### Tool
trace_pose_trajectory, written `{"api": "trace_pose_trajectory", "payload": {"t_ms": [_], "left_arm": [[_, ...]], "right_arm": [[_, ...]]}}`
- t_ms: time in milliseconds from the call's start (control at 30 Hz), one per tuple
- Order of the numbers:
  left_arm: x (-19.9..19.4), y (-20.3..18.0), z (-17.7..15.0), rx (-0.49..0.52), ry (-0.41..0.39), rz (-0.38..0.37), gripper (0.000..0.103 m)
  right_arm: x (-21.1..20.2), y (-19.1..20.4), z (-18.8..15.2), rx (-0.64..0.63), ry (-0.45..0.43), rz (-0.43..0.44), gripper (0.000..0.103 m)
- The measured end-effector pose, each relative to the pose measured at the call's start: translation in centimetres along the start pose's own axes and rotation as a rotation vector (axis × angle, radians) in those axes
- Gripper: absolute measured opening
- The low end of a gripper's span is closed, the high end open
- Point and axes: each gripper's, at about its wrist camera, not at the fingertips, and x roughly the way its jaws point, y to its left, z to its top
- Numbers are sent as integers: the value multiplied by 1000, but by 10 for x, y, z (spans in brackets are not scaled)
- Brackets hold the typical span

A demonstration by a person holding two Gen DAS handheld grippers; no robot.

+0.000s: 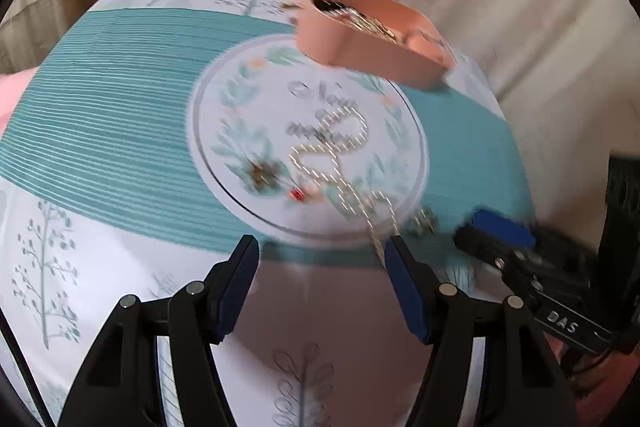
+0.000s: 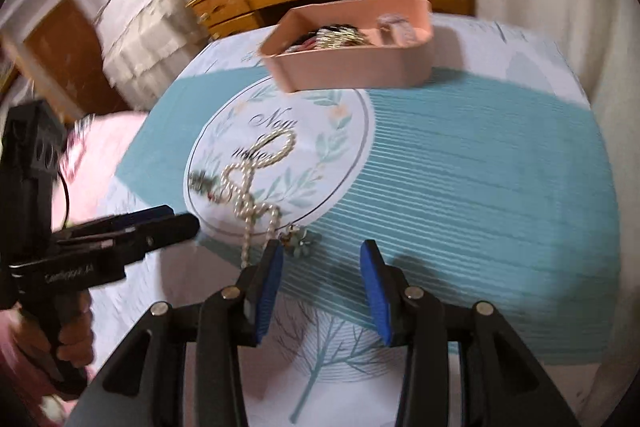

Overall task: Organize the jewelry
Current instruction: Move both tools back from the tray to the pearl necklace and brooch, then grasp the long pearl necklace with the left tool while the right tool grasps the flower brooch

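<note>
Flower brooch (image 2: 299, 242) sharp by R tongs (image 2: 322, 259), blurred L view.

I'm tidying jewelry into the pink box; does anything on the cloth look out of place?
Yes. A pearl necklace lies loose and tangled in loops on the tablecloth, with a small flower-shaped piece beside it and a red-and-green piece on its other side. All sit outside the pink box, which already holds jewelry.

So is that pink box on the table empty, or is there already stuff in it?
Not empty. The pink box has no lid on it, and a tangle of gold and dark pieces lies inside; what each piece is cannot be told.
</note>
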Motion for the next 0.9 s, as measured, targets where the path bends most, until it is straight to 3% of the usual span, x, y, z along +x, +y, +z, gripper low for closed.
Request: {"api": "trace_pose_trajectory", "payload": {"t_ms": [167,300,467,533,900], "left_arm": [[2,-9,-11,1,-34,36,64],[6,-16,-11,44,-71,69,64],[14,-28,-4,124,-78,34,60],[19,-32,-2,139,-70,27,56],[35,-44,12,233,-82,55,56]], "right_arm": [[7,22,-10,-233,18,-64,41],[12,30,-20,-331,26,-74,41],[16,40,-30,-461,-6,-97,41],[16,41,-32,-496,-30,-89,41],[22,33,-22,-512,-54,-12,40]]}}
